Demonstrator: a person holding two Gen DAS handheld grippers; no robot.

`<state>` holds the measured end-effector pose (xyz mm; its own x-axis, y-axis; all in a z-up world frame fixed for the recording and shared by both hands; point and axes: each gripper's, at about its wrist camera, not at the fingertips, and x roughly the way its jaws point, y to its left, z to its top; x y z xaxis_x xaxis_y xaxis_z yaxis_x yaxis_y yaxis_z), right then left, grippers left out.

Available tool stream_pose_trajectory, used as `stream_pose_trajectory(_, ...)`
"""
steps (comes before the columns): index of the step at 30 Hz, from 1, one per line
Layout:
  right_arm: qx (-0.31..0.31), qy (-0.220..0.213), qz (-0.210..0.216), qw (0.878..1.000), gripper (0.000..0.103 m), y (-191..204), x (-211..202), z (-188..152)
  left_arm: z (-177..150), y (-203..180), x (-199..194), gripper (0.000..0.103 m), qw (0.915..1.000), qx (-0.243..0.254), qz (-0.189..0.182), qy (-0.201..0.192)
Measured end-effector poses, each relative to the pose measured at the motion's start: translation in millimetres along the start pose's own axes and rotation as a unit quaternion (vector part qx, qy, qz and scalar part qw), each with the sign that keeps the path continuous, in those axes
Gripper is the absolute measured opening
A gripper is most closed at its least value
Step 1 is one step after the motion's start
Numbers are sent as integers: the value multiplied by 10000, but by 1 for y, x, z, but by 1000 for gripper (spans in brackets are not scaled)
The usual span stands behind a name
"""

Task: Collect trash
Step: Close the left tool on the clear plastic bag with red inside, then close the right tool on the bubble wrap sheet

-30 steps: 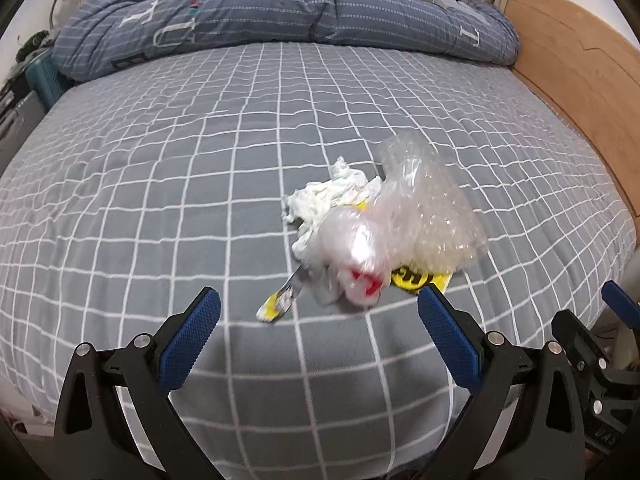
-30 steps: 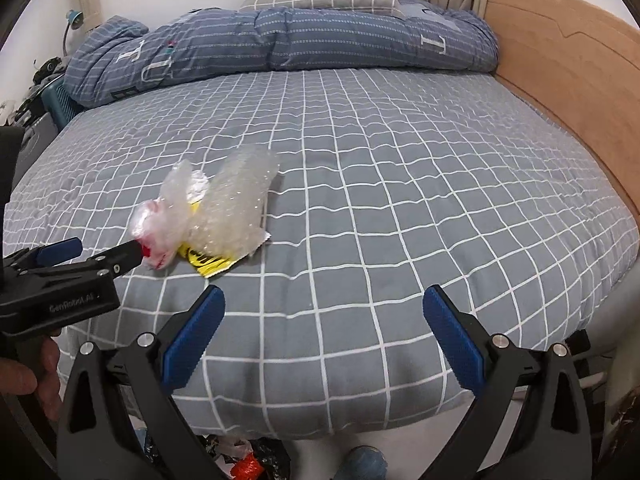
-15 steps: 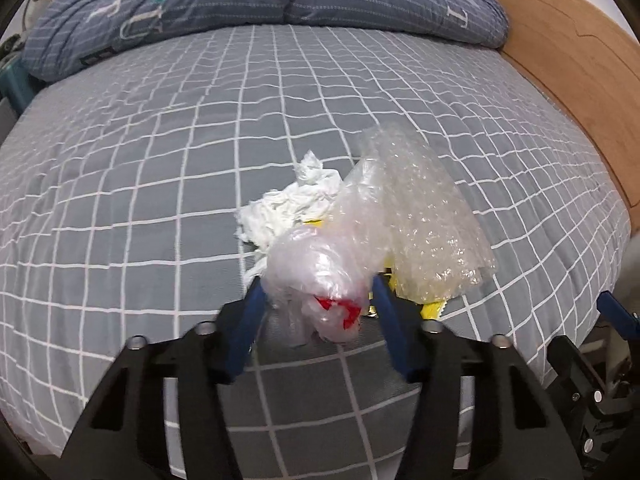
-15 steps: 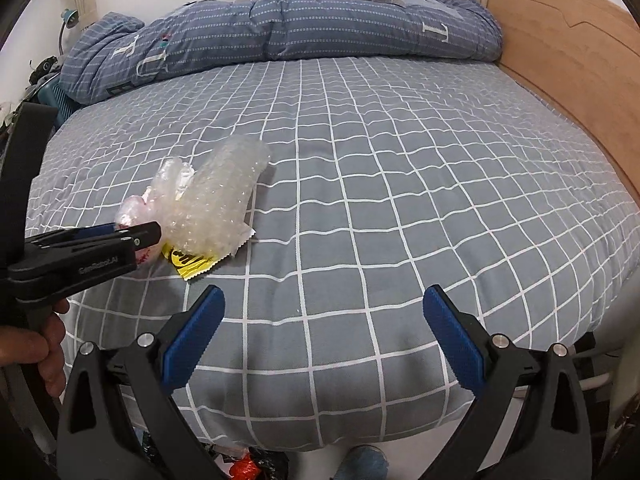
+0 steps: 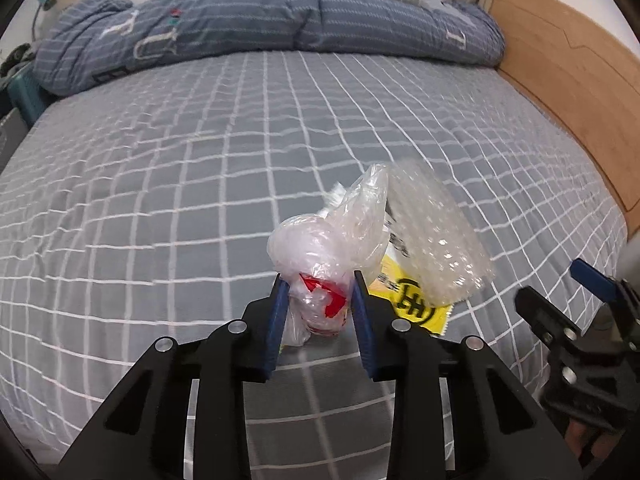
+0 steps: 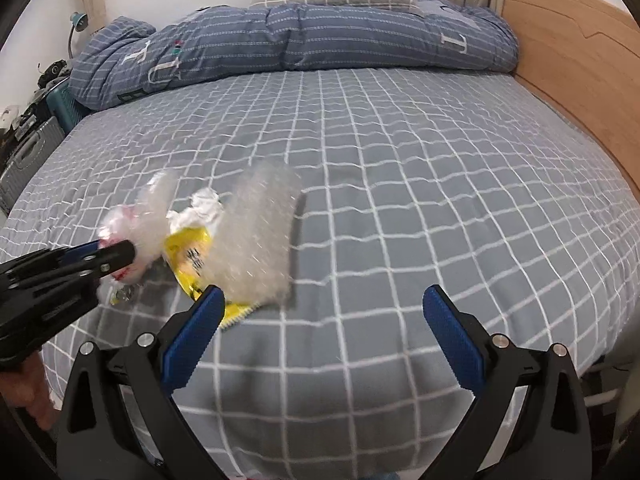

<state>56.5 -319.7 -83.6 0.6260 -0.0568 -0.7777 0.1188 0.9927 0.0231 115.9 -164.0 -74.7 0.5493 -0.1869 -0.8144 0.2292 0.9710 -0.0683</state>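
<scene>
Thin glossy plastic in my left claw, soft matt cloth under it.

My left claw (image 5: 318,286) is matt black plastic with ribbed blue pads (image 5: 277,312) and bright metal pins; it pinches a crinkled clear plastic bag (image 5: 320,248). Beside it lie shiny bubble wrap (image 5: 434,240), a glossy yellow wrapper (image 5: 408,304) and crumpled white paper (image 6: 202,210). The bed sheet (image 5: 160,200) is matt woven cloth, the headboard (image 5: 572,92) smooth wood.

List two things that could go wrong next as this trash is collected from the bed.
1. The left tongs pinch only thin crumpled film of the plastic bag, so it may slip out.
2. The bubble wrap, yellow wrapper and tissue lie against it and could be dragged off the bed.
</scene>
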Motion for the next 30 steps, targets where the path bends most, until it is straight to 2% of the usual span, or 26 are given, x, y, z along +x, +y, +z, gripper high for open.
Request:
stream_pose_trajectory(7,-5,90,236,9997,95,29,29,22,1,37,-18,31,9997,-108,222,-82)
stream_pose_trajectory(12,-5,229,246,9994,86,39,47,32,-4,56,-20,31,9993,-185,332,-54)
stream_pose_trajectory(14,-64,289,207,9993,80,44,53,34,-6,59,-21,31,9992,-199,340,-53)
stream_pose_trajectory(19,-209,542,183,9981,53,53,66,31,-11,66,-22,31,9991,-246,334,-29)
stream_pose_trajectory(23,-223,637,148,9976,37,58,70,29,-16,69,-23,31,9991,-252,333,-12)
stream_pose_trajectory(25,-235,658,141,9975,23,59,68,28,-18,71,-23,31,9991,-268,329,0)
stream_pose_trajectory(30,-284,602,20,9978,16,62,63,30,-21,73,-25,31,9990,-314,305,4)
